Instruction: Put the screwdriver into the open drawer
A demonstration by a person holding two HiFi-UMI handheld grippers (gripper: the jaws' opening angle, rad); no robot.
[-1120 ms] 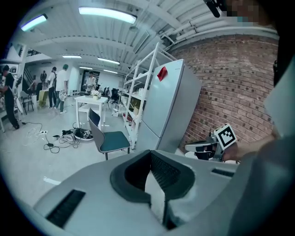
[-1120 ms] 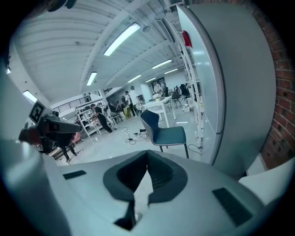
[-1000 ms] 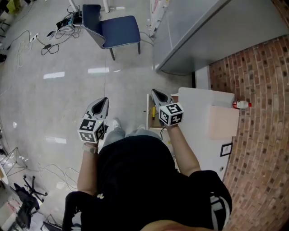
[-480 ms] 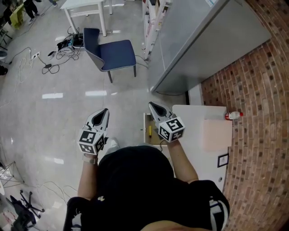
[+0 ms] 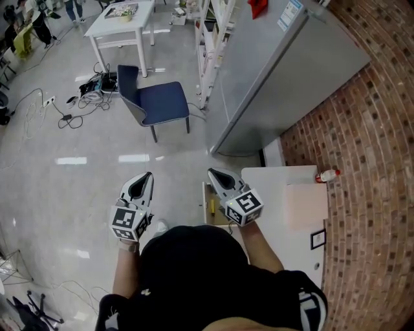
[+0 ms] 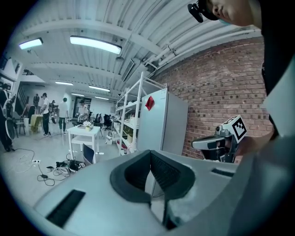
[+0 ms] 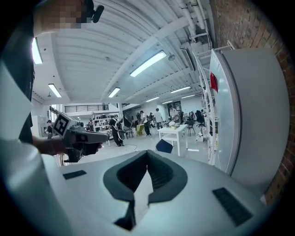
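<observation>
Seen from above, a person stands on a glossy grey floor (image 5: pixel 71 161) beside a low white tabletop (image 5: pixel 272 187) set against a brick wall (image 5: pixel 375 161). The person holds a tool in each hand, both raised at waist height and pointing away from the body.

The left hand-held gripper (image 5: pixel 148 176) hangs over bare floor; its jaws are closed tip to tip with nothing between them. The right hand-held gripper (image 5: pixel 211 172) hovers above the drawer (image 5: pixel 220 214), which is pulled out from the tabletop's front; its jaws are likewise closed and empty.

The screwdriver (image 5: pixel 211 206), a small yellow shape, lies inside the drawer near its left edge, clear of both tools.

On the tabletop rest a pale pink board (image 5: pixel 305 205) and, at the far corner by the wall, a white bottle (image 5: pixel 326 175) lying on its side.

Beyond stands a tall grey fridge (image 5: pixel 284 84), then white shelves (image 5: pixel 210 32). A blue chair (image 5: pixel 162 102) sits on open floor, with tangled cables (image 5: pixel 84 94) and a white table (image 5: pixel 123 19) further off.
</observation>
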